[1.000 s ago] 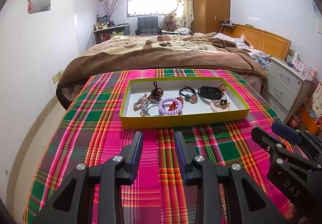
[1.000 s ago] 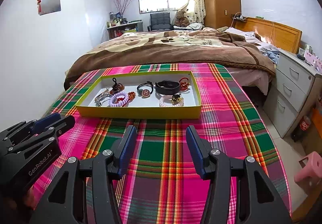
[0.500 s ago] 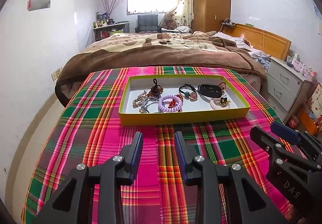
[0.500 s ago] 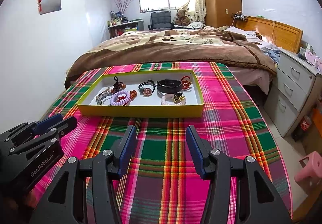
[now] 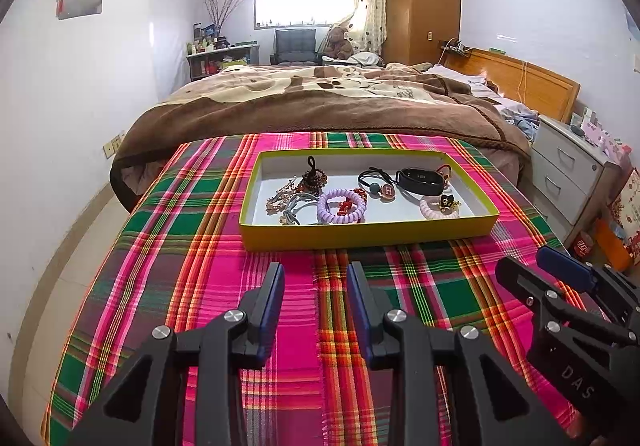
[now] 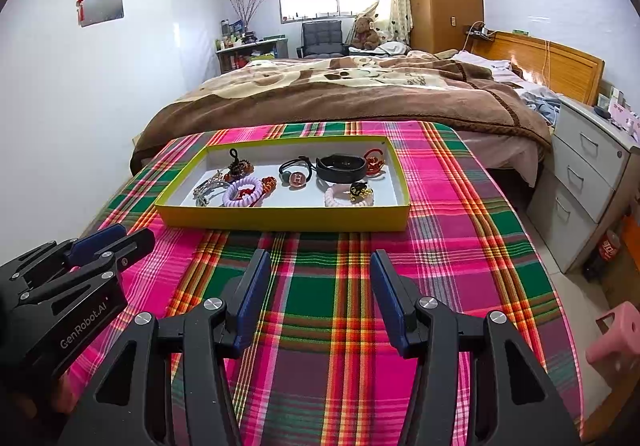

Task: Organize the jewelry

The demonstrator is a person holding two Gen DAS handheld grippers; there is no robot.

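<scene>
I hold my left hand-held gripper (image 5: 315,288) and my right hand-held gripper (image 6: 321,282) side by side above the near part of the table, which is covered in a pink, green and orange plaid cloth (image 5: 200,278). Both are spread apart with nothing between the blue pads; the right one gapes somewhat wider than the left. Neither touches anything.

The jewelry all lies inside the shallow yellow-green cardboard tray with a white floor (image 5: 364,236), which sits on the cloth well ahead of both tips. On the tray's left side a lilac coiled bracelet (image 5: 342,205) lies around a small red charm, just beside a silvery-grey tangle of chain and clip (image 5: 290,205) and a dark beaded pendant with a black loop (image 5: 314,175). Toward the middle is a black elastic tie with a round pink "H" charm (image 5: 386,189), touching a black band (image 5: 420,181). A pale pink beaded bracelet with a black-and-gold charm (image 5: 440,205) lies near the right front, and a red-orange wire piece (image 6: 374,161) sits at the far right corner.

As I judge it, nothing of the jewelry lies loose on the cloth, so this would fit either a tray whose pieces I mean to sort or one into which they have all been gathered. The left cluster overlaps and looks unsorted, yet I cannot settle which. Any pick there would call for a narrow, careful pinch, since the chain could snag its neighbours.
</scene>
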